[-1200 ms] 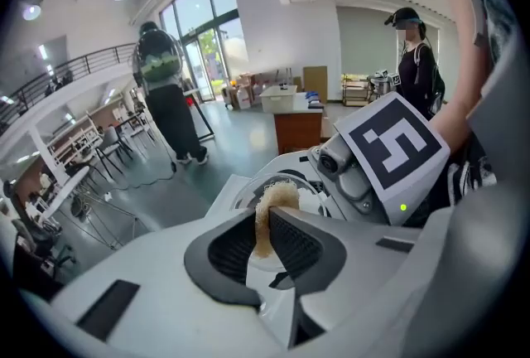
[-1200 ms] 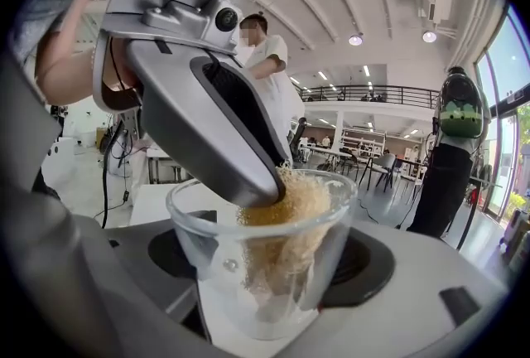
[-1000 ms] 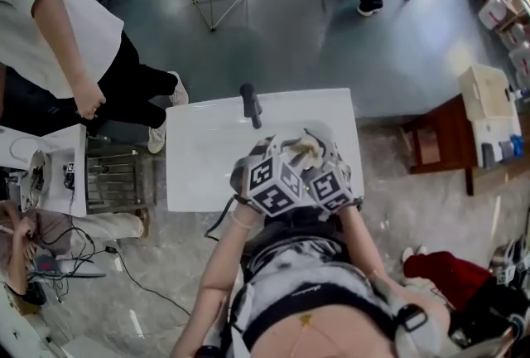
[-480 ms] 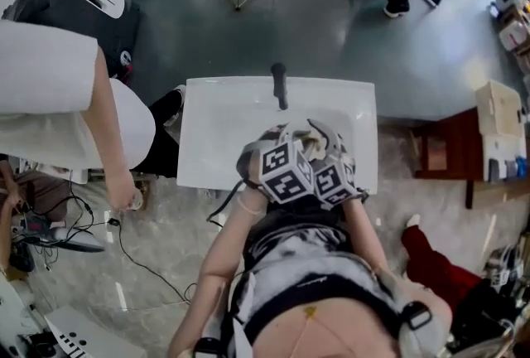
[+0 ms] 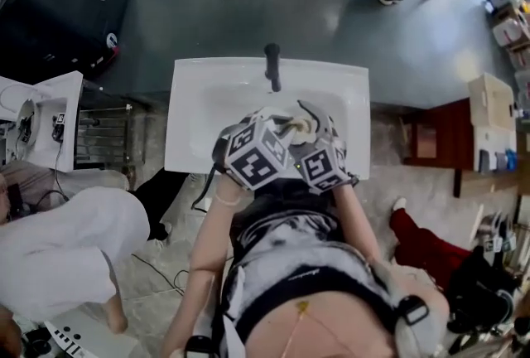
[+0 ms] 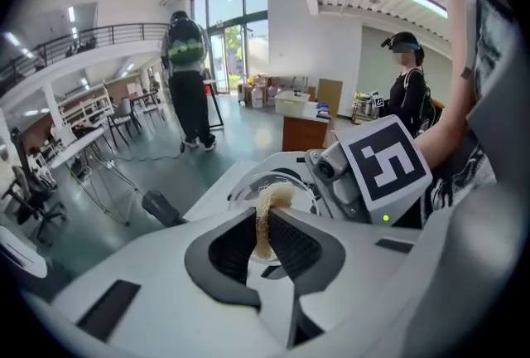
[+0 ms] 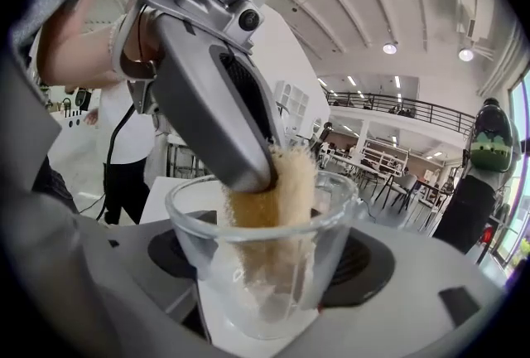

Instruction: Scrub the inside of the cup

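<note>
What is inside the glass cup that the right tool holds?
A beige sponge, pinched by the left tool, whose jaws are closing, fills most of the cup, reaching near its bottom. It hides part of the cup's far wall and floor.

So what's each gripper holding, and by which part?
The left gripper is closing its jaws on the sponge, pinching its lower end. The right gripper holds the glass cup by its outer wall, one jaw on each side.
</note>
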The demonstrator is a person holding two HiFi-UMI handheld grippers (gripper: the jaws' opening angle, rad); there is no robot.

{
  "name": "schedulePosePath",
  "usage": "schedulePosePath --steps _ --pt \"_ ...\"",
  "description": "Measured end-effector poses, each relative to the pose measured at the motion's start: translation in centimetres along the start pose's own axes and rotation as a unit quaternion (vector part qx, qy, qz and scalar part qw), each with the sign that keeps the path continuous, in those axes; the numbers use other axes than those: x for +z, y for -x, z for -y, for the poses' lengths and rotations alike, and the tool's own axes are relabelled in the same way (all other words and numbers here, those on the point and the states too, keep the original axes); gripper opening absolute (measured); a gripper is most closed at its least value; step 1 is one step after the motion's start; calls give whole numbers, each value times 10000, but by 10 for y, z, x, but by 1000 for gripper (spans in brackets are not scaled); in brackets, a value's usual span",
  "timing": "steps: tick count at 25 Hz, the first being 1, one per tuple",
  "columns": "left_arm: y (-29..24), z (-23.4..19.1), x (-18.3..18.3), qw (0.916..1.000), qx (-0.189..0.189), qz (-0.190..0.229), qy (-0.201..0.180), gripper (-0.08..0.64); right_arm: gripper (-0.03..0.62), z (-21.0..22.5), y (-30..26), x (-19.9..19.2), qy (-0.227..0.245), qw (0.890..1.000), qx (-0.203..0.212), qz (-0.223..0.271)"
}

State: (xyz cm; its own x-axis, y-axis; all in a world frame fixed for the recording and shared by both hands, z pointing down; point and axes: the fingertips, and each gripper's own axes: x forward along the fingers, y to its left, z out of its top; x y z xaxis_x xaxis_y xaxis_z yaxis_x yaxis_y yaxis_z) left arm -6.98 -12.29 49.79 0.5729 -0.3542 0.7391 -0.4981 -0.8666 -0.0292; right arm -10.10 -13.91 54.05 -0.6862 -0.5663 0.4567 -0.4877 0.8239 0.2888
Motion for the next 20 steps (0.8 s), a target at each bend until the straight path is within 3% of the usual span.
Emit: schedulePosePath --steps 3,7,10,13,16,18,20 --pt "3 -14 9 9978 539 124 -358 54 397 0 1 5 65 10000 -12 37" --pt "-17 -7 13 9926 858 -141 -847 51 397 3 1 0 197 9998 -37 -18" --pt "-22 -2 12 9965 558 -186 -598 46 397 1 1 1 -59 9999 -1 123" --pt "-22 4 11 9997 147 -51 -209 41 397 0 5 -2 -23 10000 53 -31" --pt "-21 1 15 9982 525 100 -283 41 397 1 9 -3 69 9998 70 -168" --pt "-21 -3 18 9960 836 209 -256 41 397 0 7 1 -185 9998 54 15" --pt "-20 -9 22 9940 994 457 25 41 397 1 4 3 -479 9986 66 199"
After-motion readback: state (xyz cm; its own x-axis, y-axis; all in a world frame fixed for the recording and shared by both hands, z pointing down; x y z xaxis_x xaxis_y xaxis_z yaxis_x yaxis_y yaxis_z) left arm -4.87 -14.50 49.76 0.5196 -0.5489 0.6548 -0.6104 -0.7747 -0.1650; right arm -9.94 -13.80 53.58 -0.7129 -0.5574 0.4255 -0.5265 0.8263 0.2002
